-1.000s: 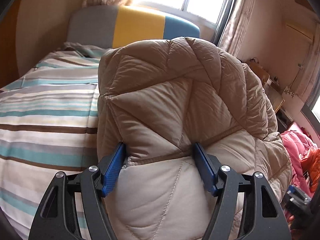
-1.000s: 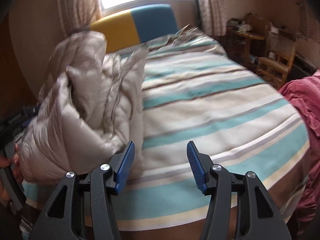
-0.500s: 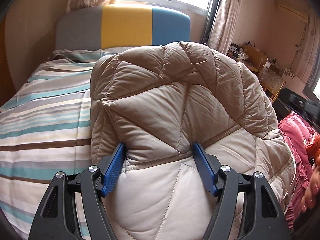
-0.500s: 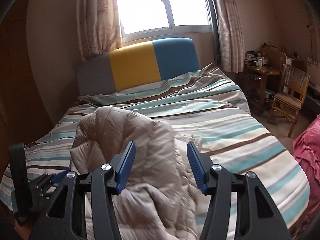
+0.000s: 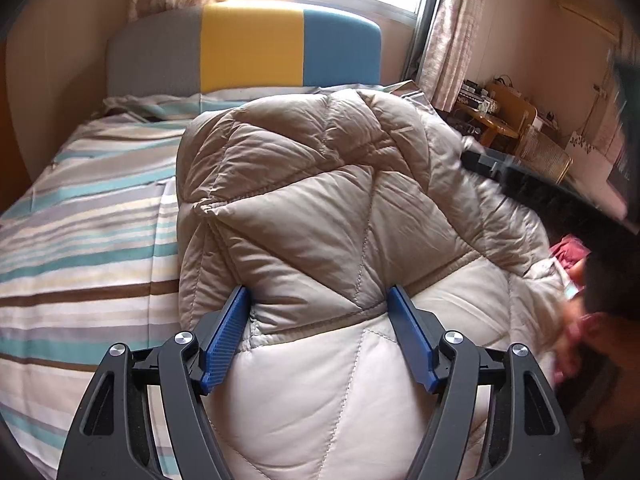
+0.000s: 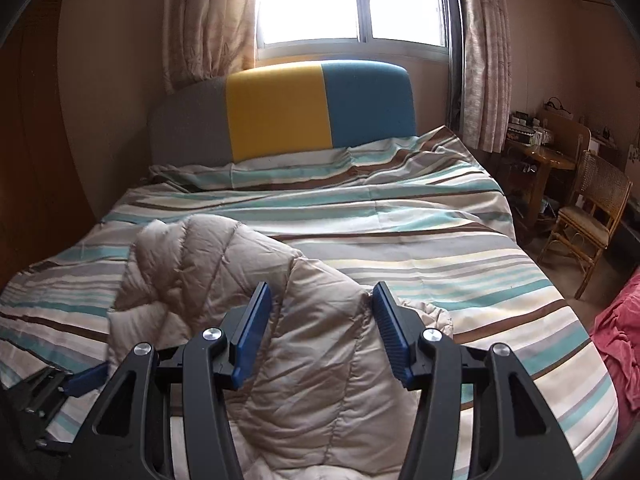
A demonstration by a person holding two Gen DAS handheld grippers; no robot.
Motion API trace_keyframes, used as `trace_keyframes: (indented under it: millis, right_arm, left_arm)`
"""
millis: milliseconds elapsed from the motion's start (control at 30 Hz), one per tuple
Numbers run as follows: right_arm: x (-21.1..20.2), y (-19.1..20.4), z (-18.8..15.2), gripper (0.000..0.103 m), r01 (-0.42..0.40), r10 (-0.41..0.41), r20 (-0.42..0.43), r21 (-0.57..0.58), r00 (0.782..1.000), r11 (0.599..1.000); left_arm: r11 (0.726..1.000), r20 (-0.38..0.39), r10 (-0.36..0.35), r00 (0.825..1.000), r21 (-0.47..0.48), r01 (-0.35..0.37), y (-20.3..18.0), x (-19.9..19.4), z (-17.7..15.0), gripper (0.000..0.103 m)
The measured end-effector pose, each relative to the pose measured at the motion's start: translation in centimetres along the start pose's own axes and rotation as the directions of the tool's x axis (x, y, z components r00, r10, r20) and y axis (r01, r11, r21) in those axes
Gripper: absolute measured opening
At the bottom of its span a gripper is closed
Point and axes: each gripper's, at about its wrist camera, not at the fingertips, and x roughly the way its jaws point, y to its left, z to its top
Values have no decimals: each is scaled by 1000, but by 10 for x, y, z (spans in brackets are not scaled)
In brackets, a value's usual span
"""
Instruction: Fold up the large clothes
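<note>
One beige quilted down jacket (image 5: 320, 216) lies bunched on the striped bed (image 5: 80, 240), puffy, with diamond stitching and a paler lower panel. The left tongs (image 5: 318, 336) point forward along the bed, their two blue pads pressed into a thick fold of the jacket, gripping it. The right tongs (image 6: 320, 332) hover above the jacket (image 6: 304, 340), spread apart and holding nothing. One wicker chair (image 6: 588, 216) stands beside the bed (image 6: 400, 220).

The quilted coat (image 5: 340, 240) hides much of the striped bed (image 5: 80, 240); its lower part is cropped.
</note>
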Motion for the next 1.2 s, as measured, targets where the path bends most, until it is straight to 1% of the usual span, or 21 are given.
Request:
trace_keyframes:
  millis: [100,167,233,267,300,367,400,533,633,767,1033,1133,1200]
  right_arm:
    - [15,-13,-10,52,4,-3,-24,43,1000,999]
    - [20,-21,-17,53,11,-9,-34,59,999,998]
    - [25,-25,-23,53,16,-13,-40,68,999,998]
    - [28,-27,-26,53,19,-16,-45,75,999,997]
    - [30,-29,-27,53,22,-18,-49,80,999,997]
    - [37,-34,-30,53,22,-16,-61,94,998,995]
    - [40,-36,-31,53,22,-16,-68,101,998,995]
    - [57,-50,-38,53,3,12,-102,151,995,988]
    - [68,-57,-42,54,-3,26,-122,186,992,983]
    - [80,-59,-44,55,-1,31,-154,195,988,981]
    - [111,-63,-48,57,28,19,-235,195,972,980]
    - [120,-63,-48,57,34,13,-237,194,971,980]
    - [118,-64,-48,57,25,20,-223,199,974,980]
  left_arm:
    - [997,18,-24,1000,-74,25,6,-2,12,71]
    - [994,31,-9,999,-105,13,6,2,23,71]
    - [994,30,44,999,-103,-41,1,12,38,71]
    - [993,33,59,998,-103,-55,-1,16,42,74]
    - [992,39,71,997,-103,-67,-2,20,46,79]
    - [991,31,101,994,-95,-97,-6,32,53,81]
    - [990,23,111,994,-90,-108,-7,38,55,84]
    - [988,5,145,989,-61,-145,-10,62,52,91]
    - [989,5,141,990,-53,-140,-9,76,48,95]
    - [989,-11,137,991,-47,-137,-6,93,45,100]
    - [990,-39,136,990,-42,-138,0,118,40,100]
    - [985,-38,163,986,-43,-164,-1,125,40,100]
    - [983,-19,179,984,-37,-180,-4,123,38,100]
